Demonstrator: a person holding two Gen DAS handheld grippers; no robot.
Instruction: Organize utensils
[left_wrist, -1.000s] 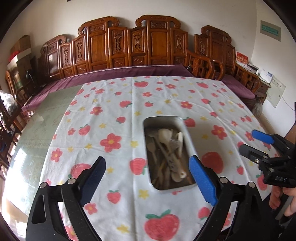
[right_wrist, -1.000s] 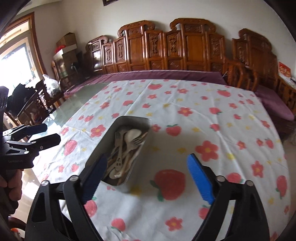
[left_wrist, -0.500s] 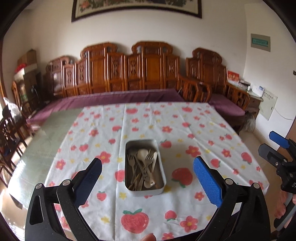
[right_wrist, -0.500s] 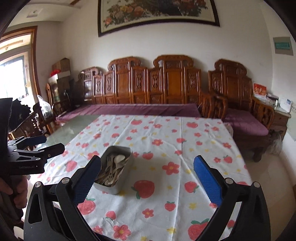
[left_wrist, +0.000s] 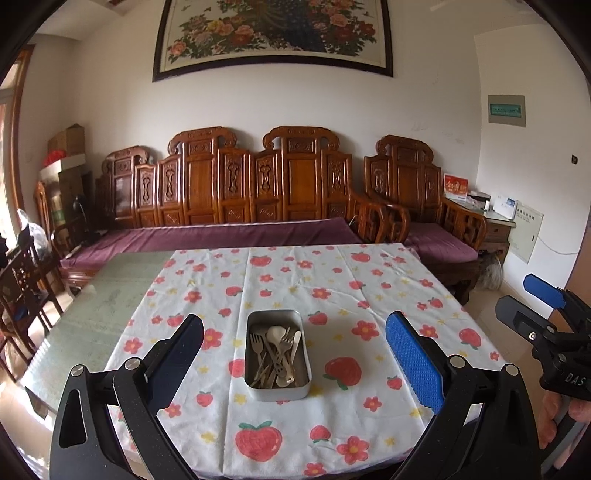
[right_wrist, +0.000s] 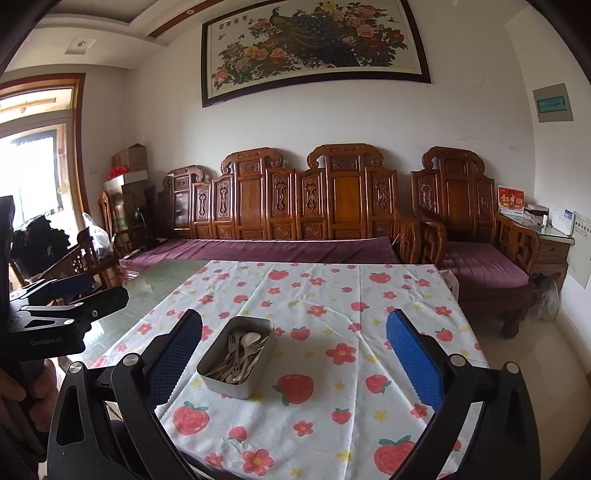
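- Leftmost, the black left gripper with blue-padded fingers (left_wrist: 294, 356) hangs over the near table edge, jaws spread wide and empty, well back from the tin.
- Centred on the white strawberry-and-flower tablecloth (left_wrist: 343, 295), the rectangular silver metal tin (left_wrist: 277, 355) holds the pale forks and spoons (left_wrist: 276, 354), heaped and crossing rather than sorted.
- Rightward, the black right gripper with blue-padded fingers (right_wrist: 294, 356) is likewise agape and empty; its body reads "DAS".
- Writing on the red card (left_wrist: 455, 187) is unreadable.
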